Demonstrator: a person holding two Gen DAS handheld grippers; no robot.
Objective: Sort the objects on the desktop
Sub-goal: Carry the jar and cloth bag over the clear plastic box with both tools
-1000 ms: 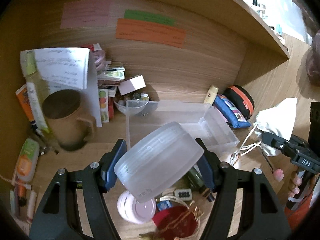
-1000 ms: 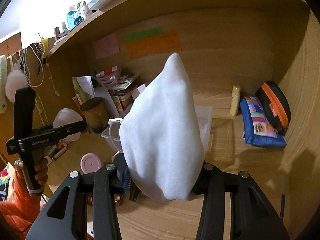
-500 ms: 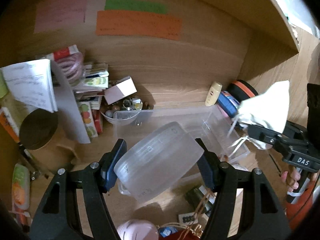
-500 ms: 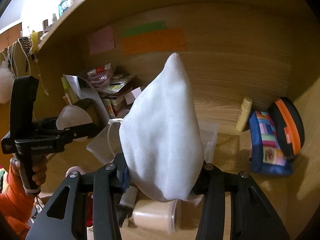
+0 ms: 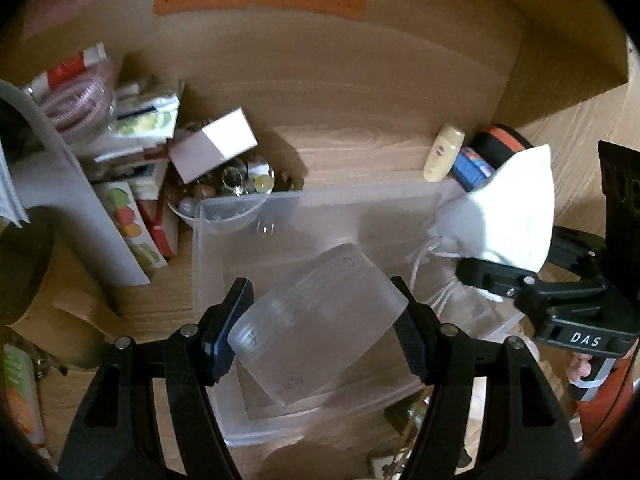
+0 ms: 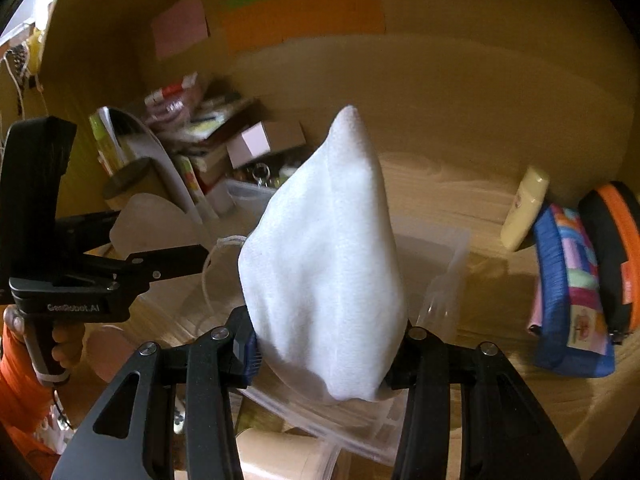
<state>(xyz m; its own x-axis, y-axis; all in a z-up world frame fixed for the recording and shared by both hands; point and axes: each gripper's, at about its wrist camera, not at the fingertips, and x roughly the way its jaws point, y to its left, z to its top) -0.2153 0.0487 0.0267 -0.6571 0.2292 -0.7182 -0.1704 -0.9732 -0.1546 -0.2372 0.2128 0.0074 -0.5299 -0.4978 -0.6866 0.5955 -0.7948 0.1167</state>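
Note:
My left gripper (image 5: 318, 336) is shut on a frosted plastic jar (image 5: 316, 328), held tilted over the clear plastic bin (image 5: 320, 208). My right gripper (image 6: 326, 344) is shut on a white face mask (image 6: 324, 248) and holds it above the bin's right side (image 6: 444, 280). The mask also shows in the left wrist view (image 5: 508, 208), its ear loops (image 5: 424, 256) hanging toward the bin. The left gripper with the jar shows at the left of the right wrist view (image 6: 132, 236).
Against the back wall lie a cream tube (image 5: 444, 152), a blue pouch (image 6: 568, 280) and a black-orange case (image 6: 616, 248). Boxes, packets (image 5: 140, 120) and a small bowl of trinkets (image 5: 232, 184) crowd the left. A brown mug (image 6: 132, 184) stands there.
Both grippers have moved forward and closer over the clear bin, the jar and the mask still held. The mask now hangs over the bin's right end.

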